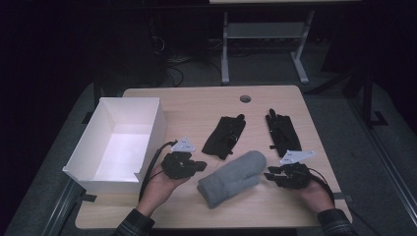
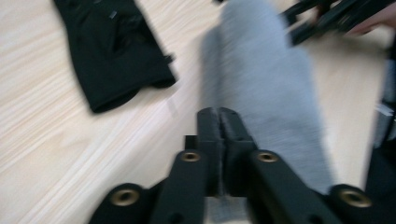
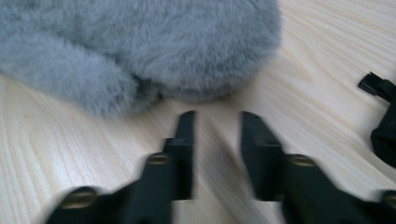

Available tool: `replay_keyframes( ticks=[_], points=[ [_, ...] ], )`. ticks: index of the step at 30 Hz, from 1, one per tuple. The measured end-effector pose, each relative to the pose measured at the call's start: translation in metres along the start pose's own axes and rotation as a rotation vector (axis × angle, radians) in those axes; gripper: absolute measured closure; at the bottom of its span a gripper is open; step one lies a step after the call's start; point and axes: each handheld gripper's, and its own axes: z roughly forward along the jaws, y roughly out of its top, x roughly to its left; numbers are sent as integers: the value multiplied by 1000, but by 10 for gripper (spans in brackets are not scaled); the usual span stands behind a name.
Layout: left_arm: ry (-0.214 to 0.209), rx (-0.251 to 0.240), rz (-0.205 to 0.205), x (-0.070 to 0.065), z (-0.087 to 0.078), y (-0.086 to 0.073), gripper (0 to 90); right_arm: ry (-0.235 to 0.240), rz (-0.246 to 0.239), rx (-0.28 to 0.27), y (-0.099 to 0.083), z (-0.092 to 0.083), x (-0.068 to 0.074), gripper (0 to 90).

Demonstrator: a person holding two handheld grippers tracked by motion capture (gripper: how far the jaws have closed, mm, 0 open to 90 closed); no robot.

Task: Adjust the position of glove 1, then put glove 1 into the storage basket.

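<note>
**Grey mitten between two grippers**

High view: 1 fluffy grey mitten lies on pale wood-grain table, rounded tip toward 1 o'clock, cuff toward 7. Left gripper sits at its 9 o'clock, just beside it; right gripper at its 3 o'clock, close by the tip. 2 black gloves, flat fabric: one at 12 o'clock of the mitten, the other at 2. 1 white box, straight-walled, rectangular, open-topped, at table's 9 o'clock.

Left gripper view: jaws pressed together w/ nothing between; mitten just past them at 1 o'clock, blurred. 1 black glove at 10.

Right gripper view: jaws a narrow gap apart, bare wood between, not touching anything; plush mitten at 11 o'clock, near the tips.
</note>
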Motion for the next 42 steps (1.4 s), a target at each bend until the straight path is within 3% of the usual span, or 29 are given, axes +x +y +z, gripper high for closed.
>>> replay_keyframes(
  ticks=[2, 5, 6, 9, 20, 31, 34, 37, 40, 41, 42],
  points=[
    [-16, 37, -19, 5, 13, -5, 894, 3, 0, 20, 3, 4, 0, 898],
    [-59, 76, -45, 8, 28, -10, 895, 1, -5, 28, 9, 11, -1, 900],
    [-72, 90, -32, 8, 30, -11, 895, 4, 4, 27, 11, 13, -1, 900],
    [-108, 86, -42, 2, 33, -13, 894, 4, -1, 23, 15, 17, -1, 900],
    [-157, 95, -41, -10, 30, -22, 894, 19, 7, 31, 24, 29, -3, 900],
    [-232, 114, 1, -29, 33, -24, 891, 50, -13, 15, 40, 43, 0, 900],
    [-220, 110, 7, -30, 32, -24, 877, 56, -16, 17, 42, 45, 2, 900],
    [-190, 79, -5, -23, 24, -23, 838, 71, -32, 17, 45, 50, 6, 900],
    [-176, 53, -10, -19, 20, -20, 715, 76, -35, 20, 45, 50, 7, 900],
    [-168, 35, -5, -17, 18, -17, 715, 76, -35, 20, 44, 50, 7, 897],
    [-166, 15, -5, -14, 16, -11, 561, 74, -33, 24, 44, 50, 6, 862]
  ],
)
